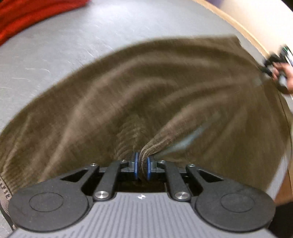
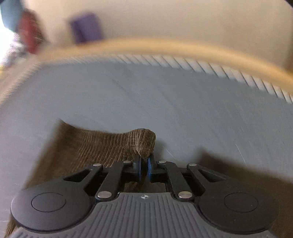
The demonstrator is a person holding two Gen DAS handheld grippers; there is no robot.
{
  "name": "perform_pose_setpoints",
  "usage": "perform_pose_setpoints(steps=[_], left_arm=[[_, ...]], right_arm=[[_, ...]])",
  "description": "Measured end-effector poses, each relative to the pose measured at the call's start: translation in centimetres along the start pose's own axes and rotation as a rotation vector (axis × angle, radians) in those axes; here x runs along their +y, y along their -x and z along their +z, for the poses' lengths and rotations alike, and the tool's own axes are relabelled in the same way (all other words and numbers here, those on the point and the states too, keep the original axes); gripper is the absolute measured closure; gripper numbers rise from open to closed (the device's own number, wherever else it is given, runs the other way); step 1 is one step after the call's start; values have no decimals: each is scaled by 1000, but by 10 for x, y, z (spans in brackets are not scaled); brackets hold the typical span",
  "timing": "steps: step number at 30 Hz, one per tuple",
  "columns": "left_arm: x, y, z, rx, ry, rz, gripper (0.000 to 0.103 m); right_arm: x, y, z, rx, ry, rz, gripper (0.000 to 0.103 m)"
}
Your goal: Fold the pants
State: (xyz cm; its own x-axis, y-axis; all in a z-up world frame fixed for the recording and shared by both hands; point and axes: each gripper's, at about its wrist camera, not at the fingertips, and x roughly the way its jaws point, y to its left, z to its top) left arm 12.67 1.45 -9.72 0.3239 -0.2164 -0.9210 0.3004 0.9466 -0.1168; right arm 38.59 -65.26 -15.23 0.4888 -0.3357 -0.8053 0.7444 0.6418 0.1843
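Brown corduroy pants point(image 1: 146, 95) hang stretched over the grey table point(image 1: 77, 36), blurred by motion. My left gripper point(image 1: 142, 166) is shut on a bunched fold of the pants' edge. My right gripper point(image 2: 144, 168) is shut on another fold of the same pants point(image 2: 113, 144), lifted above the grey table point(image 2: 164, 102). The right gripper and the hand holding it also show at the far right of the left wrist view point(image 1: 274, 71), at the pants' other end.
A red cloth point(image 1: 27, 16) lies at the table's far left corner. The table's wooden edge point(image 2: 164, 45) runs in front of a pale wall. A purple object point(image 2: 86, 27) and a dark red object point(image 2: 29, 31) stand beyond the table.
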Motion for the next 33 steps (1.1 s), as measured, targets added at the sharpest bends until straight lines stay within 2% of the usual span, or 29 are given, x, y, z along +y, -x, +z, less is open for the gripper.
perform_pose_setpoints(steps=[1,2,4,5,6,8,11,13,15,17,20,21,22,23,25,27,30,32,33], left_arm=[[-1,0,-2,9,-13,-6,86],[1,3,-3,3,0,-9,82],[10,15,-2,-39,59,-57,76],[16,24,-1,-70,84,-83,72],[23,34,-1,-109,112,-108,64],[36,51,-2,-176,167,-131,59],[47,61,-8,-222,183,-91,59],[55,56,-17,-192,172,-2,59],[71,44,-28,-123,189,92,60],[92,35,-40,-64,229,141,60],[122,30,-62,-47,269,127,63],[130,30,-69,-55,260,133,76],[138,30,-75,-52,253,182,80],[146,32,-79,-41,259,240,72],[163,38,-86,-60,350,172,73],[165,47,-86,-57,380,165,72],[160,64,-85,-85,360,238,70],[162,74,-84,-118,375,240,68],[166,76,-85,-125,390,247,68]], right_arm=[[-2,2,-3,-26,20,2,90],[-1,7,-5,-63,53,-27,78],[0,21,-9,-113,78,-76,69],[0,27,-9,-124,68,-74,70],[-1,35,-8,-143,62,-82,69],[1,61,-8,-210,78,-56,69],[12,110,-21,-305,172,87,69],[21,148,-37,-355,254,213,69],[30,187,-58,-373,345,340,69],[39,225,-83,-361,420,438,69],[48,284,-123,-324,494,613,66],[51,301,-137,-303,519,658,66],[54,320,-153,-279,545,701,65],[56,335,-168,-261,552,744,64],[60,358,-198,-202,548,827,60],[69,372,-230,-120,561,876,60],[80,373,-276,-27,634,933,60],[85,371,-308,-46,745,913,60],[90,368,-322,-56,813,865,60]])
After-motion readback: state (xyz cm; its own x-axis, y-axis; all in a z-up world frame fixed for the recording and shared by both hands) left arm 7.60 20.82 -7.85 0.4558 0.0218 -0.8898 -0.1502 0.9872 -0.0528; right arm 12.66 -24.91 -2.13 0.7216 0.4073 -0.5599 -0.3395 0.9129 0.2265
